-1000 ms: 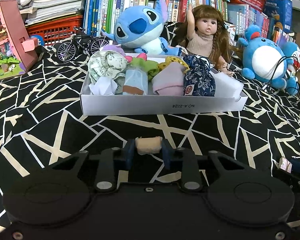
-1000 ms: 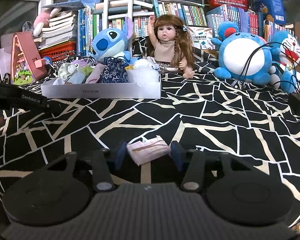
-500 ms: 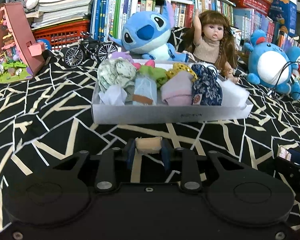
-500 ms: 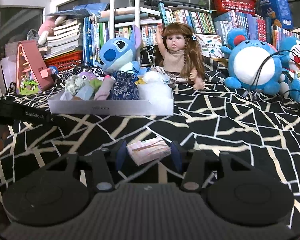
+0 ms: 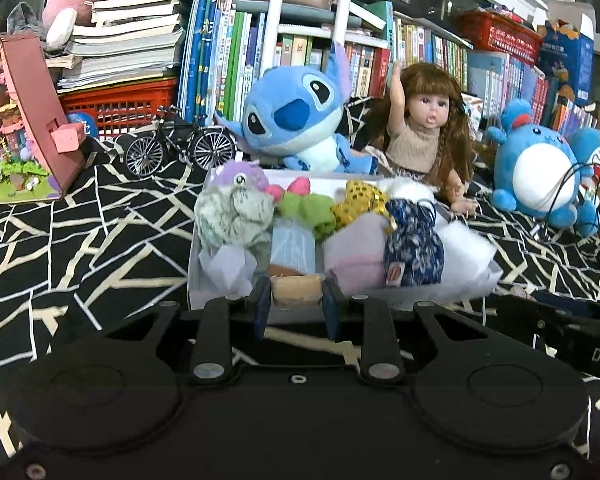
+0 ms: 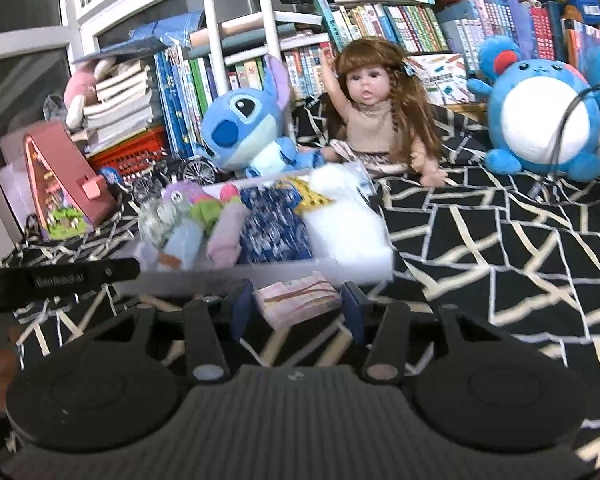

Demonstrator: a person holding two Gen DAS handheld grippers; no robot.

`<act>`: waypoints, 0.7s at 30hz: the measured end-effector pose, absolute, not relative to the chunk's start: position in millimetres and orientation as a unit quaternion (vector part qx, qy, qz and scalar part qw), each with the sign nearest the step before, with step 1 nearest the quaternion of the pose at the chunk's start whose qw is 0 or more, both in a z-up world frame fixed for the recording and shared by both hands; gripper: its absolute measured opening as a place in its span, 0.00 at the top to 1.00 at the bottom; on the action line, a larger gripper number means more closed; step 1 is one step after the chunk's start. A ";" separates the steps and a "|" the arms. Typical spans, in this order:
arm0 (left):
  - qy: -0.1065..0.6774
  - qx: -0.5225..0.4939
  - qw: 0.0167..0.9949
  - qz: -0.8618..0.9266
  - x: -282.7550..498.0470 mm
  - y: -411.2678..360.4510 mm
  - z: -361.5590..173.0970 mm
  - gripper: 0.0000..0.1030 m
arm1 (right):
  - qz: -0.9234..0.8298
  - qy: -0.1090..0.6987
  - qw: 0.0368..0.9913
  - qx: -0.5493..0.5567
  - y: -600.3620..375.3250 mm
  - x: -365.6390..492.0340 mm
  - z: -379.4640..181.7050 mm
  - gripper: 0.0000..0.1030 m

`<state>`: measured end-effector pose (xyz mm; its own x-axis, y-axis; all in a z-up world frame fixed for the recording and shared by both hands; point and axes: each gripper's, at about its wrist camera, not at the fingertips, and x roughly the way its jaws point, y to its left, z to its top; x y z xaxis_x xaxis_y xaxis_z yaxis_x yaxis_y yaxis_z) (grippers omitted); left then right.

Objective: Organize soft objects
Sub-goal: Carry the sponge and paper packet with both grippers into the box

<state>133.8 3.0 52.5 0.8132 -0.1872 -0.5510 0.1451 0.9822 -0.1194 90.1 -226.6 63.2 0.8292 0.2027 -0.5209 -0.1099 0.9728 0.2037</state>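
A folded pink cloth (image 6: 296, 304) is clamped between the right gripper's (image 6: 296, 310) fingers. Just beyond, a white box (image 6: 340, 270) packed with soft items is seen on the black patterned cloth (image 6: 500, 248).

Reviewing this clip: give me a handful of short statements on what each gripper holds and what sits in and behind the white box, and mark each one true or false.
1. The left gripper is shut on a small tan folded cloth. True.
2. The right gripper is empty. False: it is shut on a pink striped folded cloth.
3. The white box already holds several soft items, among them a dark blue floral pouch. True.
4. The long-haired doll lies inside the box. False: it sits behind the box on the black patterned cover.
5. A blue Stitch plush sits behind the box, beside the doll. True.
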 end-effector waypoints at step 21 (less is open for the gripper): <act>0.296 -0.054 0.950 -0.079 184.4 -1.2 75.9 0.75 | 0.105 0.277 0.953 0.067 -204.0 152.9 90.6 0.49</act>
